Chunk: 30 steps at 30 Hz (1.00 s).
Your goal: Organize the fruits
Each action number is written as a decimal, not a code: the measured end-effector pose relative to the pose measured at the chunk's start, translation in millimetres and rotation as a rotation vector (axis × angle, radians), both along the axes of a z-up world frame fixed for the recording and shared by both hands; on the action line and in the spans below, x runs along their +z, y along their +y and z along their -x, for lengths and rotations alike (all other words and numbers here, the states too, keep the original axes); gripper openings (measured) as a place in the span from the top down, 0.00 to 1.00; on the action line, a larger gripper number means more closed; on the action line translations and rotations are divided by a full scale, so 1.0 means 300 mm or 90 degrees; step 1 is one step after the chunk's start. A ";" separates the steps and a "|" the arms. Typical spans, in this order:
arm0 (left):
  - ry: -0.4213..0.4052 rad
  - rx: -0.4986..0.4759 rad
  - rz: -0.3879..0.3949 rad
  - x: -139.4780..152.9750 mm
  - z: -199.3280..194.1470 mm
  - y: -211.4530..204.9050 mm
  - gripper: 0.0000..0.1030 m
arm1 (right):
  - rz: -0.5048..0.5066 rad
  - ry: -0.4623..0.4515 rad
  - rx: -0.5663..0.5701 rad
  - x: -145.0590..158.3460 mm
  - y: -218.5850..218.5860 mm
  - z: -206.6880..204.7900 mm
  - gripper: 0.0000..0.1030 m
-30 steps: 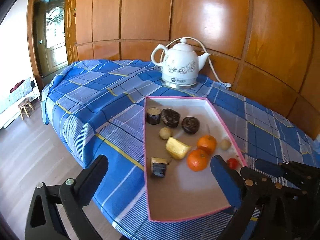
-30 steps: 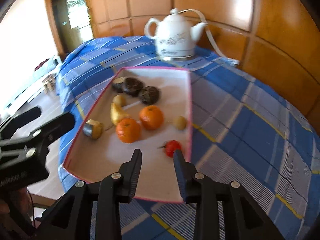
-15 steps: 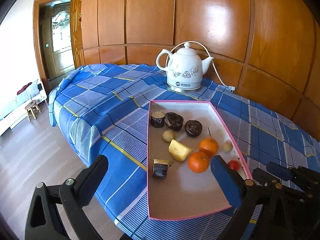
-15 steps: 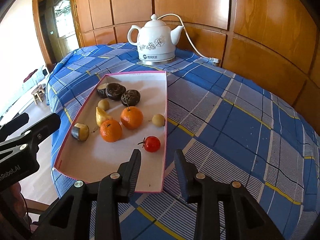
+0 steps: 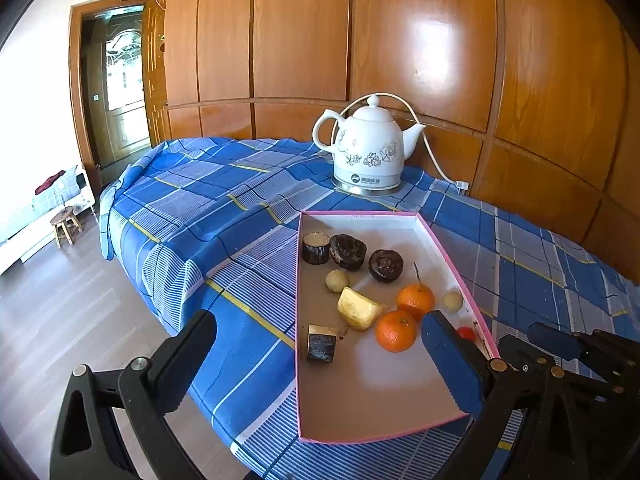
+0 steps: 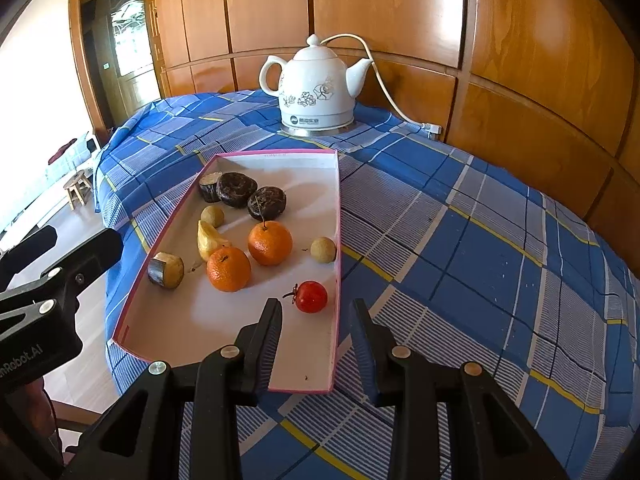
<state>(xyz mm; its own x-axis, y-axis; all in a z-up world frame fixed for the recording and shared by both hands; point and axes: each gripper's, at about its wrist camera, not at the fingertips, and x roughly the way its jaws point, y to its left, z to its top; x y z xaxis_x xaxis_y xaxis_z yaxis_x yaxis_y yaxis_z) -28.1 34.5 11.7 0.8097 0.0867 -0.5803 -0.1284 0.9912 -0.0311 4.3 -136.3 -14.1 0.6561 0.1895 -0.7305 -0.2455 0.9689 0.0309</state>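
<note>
The right tool (image 6: 316, 320) was held narrowly parted and empty over the near end of the pink-rimmed tray (image 6: 338, 216); a red tomato (image 6: 311, 296) lay just beyond, at 12 o'clock. The left tool (image 5: 320, 344) was spread wide, empty. Two oranges (image 6: 269, 242) sat mid-tray, on the cloth-covered counter (image 6: 460, 248).

**Kettle, Checked Cloth and Wood Panelling**

A white ceramic kettle (image 5: 370, 148) with a floral print stands on its metal base at the far side of the tabletop (image 5: 224, 200), which is covered by a blue checked cloth (image 6: 480, 240). Its white cord (image 6: 384, 80) runs to a plug by the glossy wood-panelled wall (image 5: 420, 40). A small wooden stool (image 5: 66, 222) stands on the pale floor (image 5: 60, 320), near a glazed door (image 5: 122, 100).
</note>
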 end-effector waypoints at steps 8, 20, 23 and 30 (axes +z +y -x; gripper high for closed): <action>-0.006 0.004 0.002 0.004 0.008 0.009 0.00 | 0.003 -0.003 0.004 0.005 0.013 0.001 0.66; -0.010 0.002 0.003 0.009 0.011 0.011 0.00 | 0.005 -0.006 0.009 0.009 0.021 0.002 0.66; -0.009 0.002 0.003 0.009 0.011 0.011 0.00 | 0.004 -0.006 0.009 0.010 0.021 0.002 0.66; -0.008 0.000 0.003 0.009 0.012 0.010 0.00 | 0.006 -0.005 0.011 0.010 0.021 0.002 0.66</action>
<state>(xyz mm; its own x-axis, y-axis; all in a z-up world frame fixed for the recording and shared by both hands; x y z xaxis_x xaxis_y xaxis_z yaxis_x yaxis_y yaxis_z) -31.6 37.7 14.4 0.8168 0.0840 -0.5708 -0.1281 0.9910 -0.0375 3.6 -130.0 -11.2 0.6587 0.1945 -0.7269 -0.2628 0.9646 0.0200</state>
